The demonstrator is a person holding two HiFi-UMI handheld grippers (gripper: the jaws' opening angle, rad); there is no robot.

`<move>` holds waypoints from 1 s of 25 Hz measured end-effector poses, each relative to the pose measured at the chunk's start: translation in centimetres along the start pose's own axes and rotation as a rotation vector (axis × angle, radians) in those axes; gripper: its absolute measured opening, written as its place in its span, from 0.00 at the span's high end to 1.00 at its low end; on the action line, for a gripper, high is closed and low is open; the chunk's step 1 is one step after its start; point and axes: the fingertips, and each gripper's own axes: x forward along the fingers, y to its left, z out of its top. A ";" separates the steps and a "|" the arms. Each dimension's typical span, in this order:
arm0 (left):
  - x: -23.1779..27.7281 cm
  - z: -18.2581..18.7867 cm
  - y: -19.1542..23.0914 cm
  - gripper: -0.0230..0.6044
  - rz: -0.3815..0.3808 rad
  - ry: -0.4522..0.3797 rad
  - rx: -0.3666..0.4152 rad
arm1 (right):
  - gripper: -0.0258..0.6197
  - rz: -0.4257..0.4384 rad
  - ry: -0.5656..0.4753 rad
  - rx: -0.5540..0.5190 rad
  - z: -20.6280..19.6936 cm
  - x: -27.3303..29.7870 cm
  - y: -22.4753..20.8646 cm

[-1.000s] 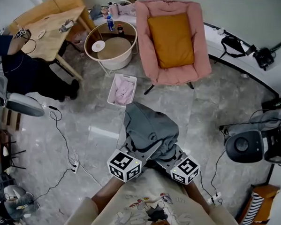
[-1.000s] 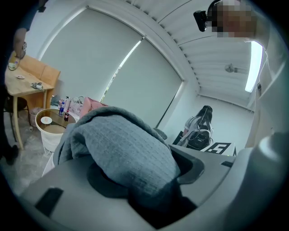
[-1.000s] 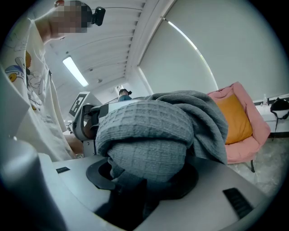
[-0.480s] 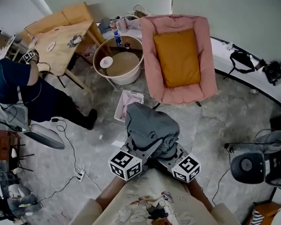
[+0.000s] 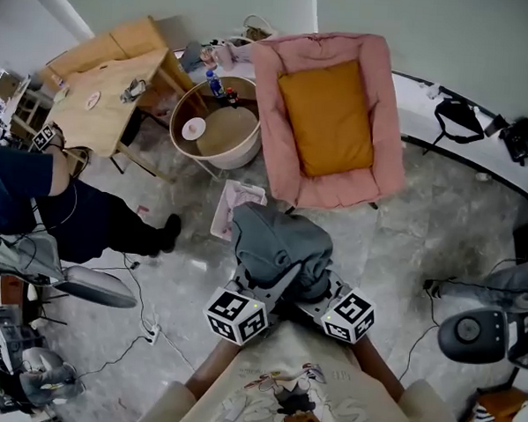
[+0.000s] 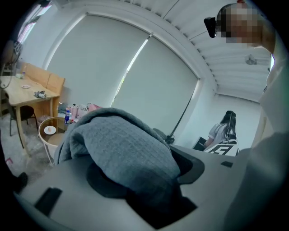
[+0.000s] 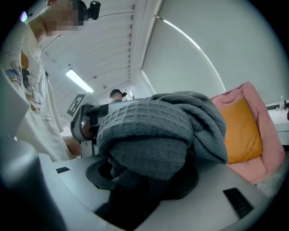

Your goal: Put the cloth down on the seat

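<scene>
Left gripper point(image 5: 276, 284) and right gripper point(image 5: 318, 295) clamp grey cloth point(image 5: 276, 240) over marble floor point(image 5: 413, 224) near pink seat point(image 5: 385, 124).

A grey cloth point(image 5: 278, 249) with a waffle weave is seen bunched into a loose, rounded heap. It is held clear of the floor, just in front of the near edge of the seat point(image 5: 387, 142), and is not touching it. Its folds are clamped in the left gripper point(image 5: 273, 286) and the right gripper point(image 5: 317, 297), and fabric is piled over both pairs of jaws. The seat is a low pink padded chair with a raised rim all round. Dark legs are seen under its near edge. A mustard-yellow cushion point(image 5: 326, 116) is laid flat in its middle.
</scene>
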 end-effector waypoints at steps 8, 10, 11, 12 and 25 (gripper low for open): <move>2.7 -0.4 0.0 0.54 -0.004 0.044 -0.030 | 0.59 -0.011 0.008 0.048 -0.1 -0.8 -2.3; 3.2 -0.2 0.4 0.54 -0.009 0.048 -0.028 | 0.58 -0.020 0.003 0.052 0.1 -0.6 -2.9; 3.5 -0.2 0.5 0.54 -0.014 0.051 -0.027 | 0.58 -0.028 0.000 0.055 0.2 -0.5 -3.3; 4.0 0.0 0.7 0.54 -0.022 0.055 -0.028 | 0.58 -0.037 -0.003 0.059 0.3 -0.4 -3.7; 11.4 4.3 7.3 0.54 -0.133 0.106 -0.053 | 0.58 -0.152 0.006 0.068 5.1 4.3 -12.2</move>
